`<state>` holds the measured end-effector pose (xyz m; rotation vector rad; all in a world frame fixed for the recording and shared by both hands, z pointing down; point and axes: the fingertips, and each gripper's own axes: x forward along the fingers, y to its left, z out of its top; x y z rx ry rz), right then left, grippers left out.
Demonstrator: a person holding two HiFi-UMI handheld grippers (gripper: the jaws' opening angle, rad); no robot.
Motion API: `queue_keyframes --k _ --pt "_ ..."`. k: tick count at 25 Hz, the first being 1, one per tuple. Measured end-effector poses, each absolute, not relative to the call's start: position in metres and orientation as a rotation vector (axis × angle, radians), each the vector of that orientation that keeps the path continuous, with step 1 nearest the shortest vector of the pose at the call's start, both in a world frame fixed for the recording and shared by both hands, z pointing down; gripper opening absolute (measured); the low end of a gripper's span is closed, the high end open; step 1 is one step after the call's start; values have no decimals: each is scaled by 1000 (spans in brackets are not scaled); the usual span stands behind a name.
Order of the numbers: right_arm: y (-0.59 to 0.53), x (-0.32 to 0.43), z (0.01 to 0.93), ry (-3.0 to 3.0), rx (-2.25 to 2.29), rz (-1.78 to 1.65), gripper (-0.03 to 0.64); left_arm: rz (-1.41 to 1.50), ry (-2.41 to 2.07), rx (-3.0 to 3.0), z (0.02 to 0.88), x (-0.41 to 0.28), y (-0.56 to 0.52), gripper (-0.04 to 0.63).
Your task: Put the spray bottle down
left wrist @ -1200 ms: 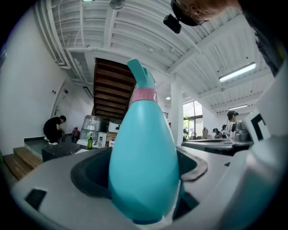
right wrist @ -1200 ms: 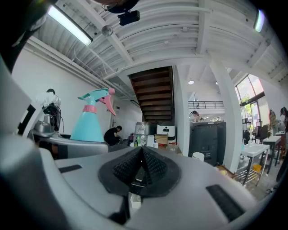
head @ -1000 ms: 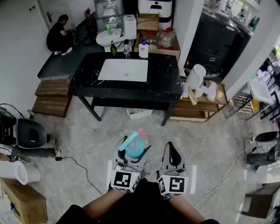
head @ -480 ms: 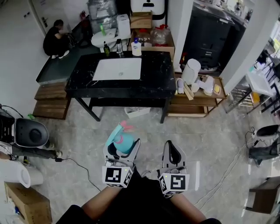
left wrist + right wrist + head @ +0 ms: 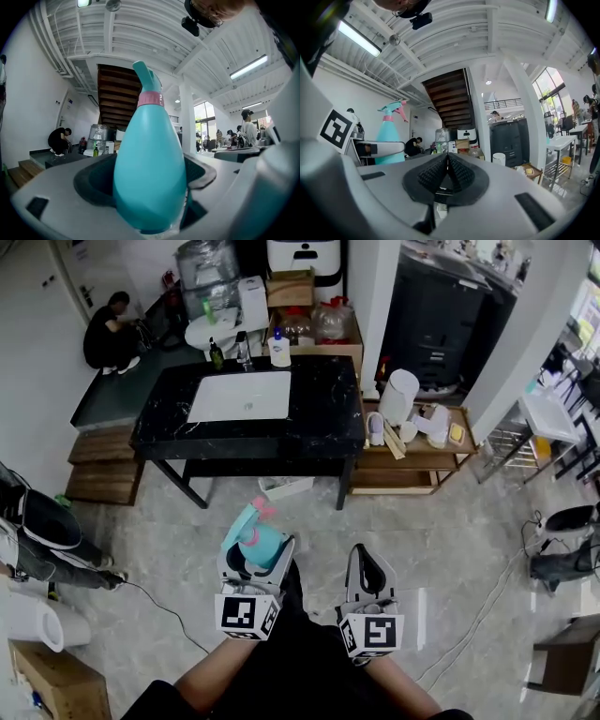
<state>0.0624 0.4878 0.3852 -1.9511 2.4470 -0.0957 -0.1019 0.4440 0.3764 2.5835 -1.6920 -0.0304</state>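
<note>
A teal spray bottle [image 5: 259, 539] with a pink collar and trigger is clamped in my left gripper [image 5: 257, 559], held over the floor in front of me. In the left gripper view the spray bottle [image 5: 149, 168] stands upright between the jaws and fills the middle. My right gripper [image 5: 367, 563] hangs beside it to the right, jaws pressed together with nothing in them. From the right gripper view the jaws [image 5: 447, 176] meet at their tips, and the spray bottle [image 5: 390, 133] shows at the left.
A black table [image 5: 328, 423] with a white sink [image 5: 240, 396] stands ahead; small bottles [image 5: 277, 351] line its far edge. A low wooden shelf [image 5: 417, 465] with a white jug is to its right. One person crouches at far left [image 5: 105, 332]; another stands at the left edge [image 5: 37, 531].
The view has drifted so the table sits farther up and left. My left gripper with the bottle has shifted slightly left. A person's legs have replaced the black chair at the left edge.
</note>
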Motion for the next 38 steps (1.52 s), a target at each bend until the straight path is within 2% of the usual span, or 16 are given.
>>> queue_keyframes --k 22,38 --pt "394 85 405 2421 -1996 -155 15 -43 -1641 2606 392 -78 353 419" --pt "172 63 404 2476 -2014 -158 15 -33 -1580 2608 388 -87 129 419"
